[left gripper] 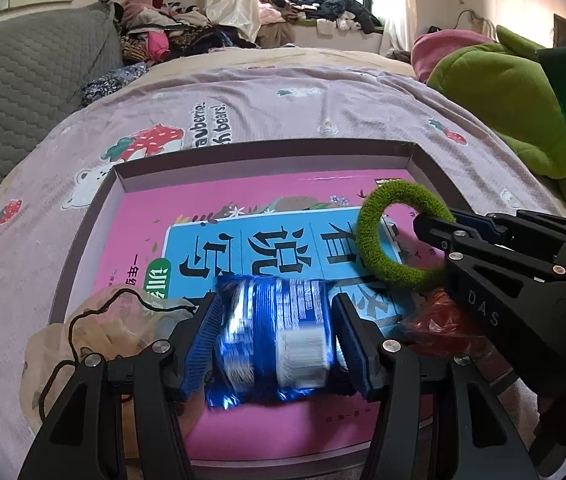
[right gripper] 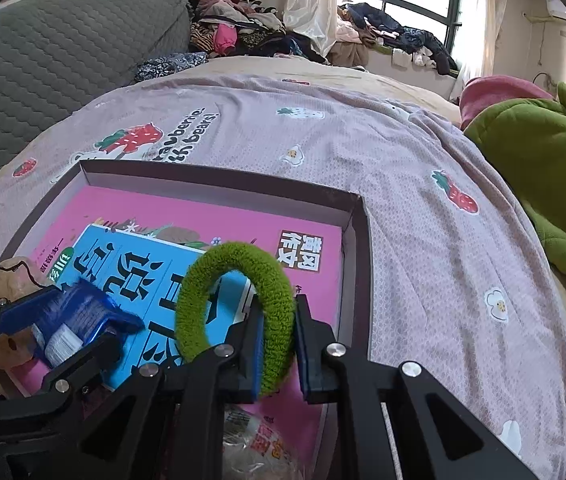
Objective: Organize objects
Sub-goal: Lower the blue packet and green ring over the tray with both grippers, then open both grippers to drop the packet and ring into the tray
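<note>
Blue packet (left gripper: 273, 336) clamped by left gripper (left gripper: 277, 340), green ring (right gripper: 239, 312) pinched by right gripper (right gripper: 279, 344); both held over box (right gripper: 357, 240) for depositing.

A book (left gripper: 267, 236) is laid in a tray (left gripper: 121, 174) on the bed (left gripper: 283, 104); a pouch (left gripper: 95, 332) sits at the frame's lower left.

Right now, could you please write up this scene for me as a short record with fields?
Setting: bedspread on a bed
Container: shallow box
Box contents: pink book lying flat
Left tool: shut on a blue snack packet, over the book
Right tool: shut on a green hair ring, over the book
Beside box: drawstring pouch
</note>
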The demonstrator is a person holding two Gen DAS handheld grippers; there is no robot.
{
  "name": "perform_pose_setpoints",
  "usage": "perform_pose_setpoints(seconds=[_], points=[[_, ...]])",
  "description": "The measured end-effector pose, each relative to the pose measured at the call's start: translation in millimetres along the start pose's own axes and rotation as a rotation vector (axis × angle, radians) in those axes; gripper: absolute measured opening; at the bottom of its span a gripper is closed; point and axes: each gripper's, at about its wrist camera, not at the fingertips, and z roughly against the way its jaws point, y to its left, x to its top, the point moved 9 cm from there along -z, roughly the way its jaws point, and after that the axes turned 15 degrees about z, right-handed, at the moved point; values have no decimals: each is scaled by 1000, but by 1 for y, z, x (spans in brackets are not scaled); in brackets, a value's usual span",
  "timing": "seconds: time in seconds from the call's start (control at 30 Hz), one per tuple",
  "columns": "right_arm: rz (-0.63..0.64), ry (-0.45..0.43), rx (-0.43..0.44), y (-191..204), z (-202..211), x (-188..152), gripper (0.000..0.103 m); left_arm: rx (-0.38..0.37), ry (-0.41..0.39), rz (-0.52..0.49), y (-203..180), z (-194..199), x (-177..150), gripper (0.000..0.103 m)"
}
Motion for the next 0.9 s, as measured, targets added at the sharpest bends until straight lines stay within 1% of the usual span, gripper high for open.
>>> perform_pose_setpoints(seconds=[0.4,0.47,0.53,0.6,0.73,0.9], points=[[-23,-6,3,-2,3,0,16,-24,-19,12,0,9,5,59],[-20,-2,0,-2,2,0,20,-26,-24,11,-1,11,5,59],[-19,-2,-6,-3,1,0,31,-28,-31,5,-3,13,6,59],[-16,0,-8,-2,2,-1,37,-31,-37,0,-5,15,7,59],[-12,-2,-26,-3,3,-1,38,-37,-49,0,-6,19,9,59],[-25,-16,-25,-5,10,0,38,-23,-72,5,-3,25,14,59]])
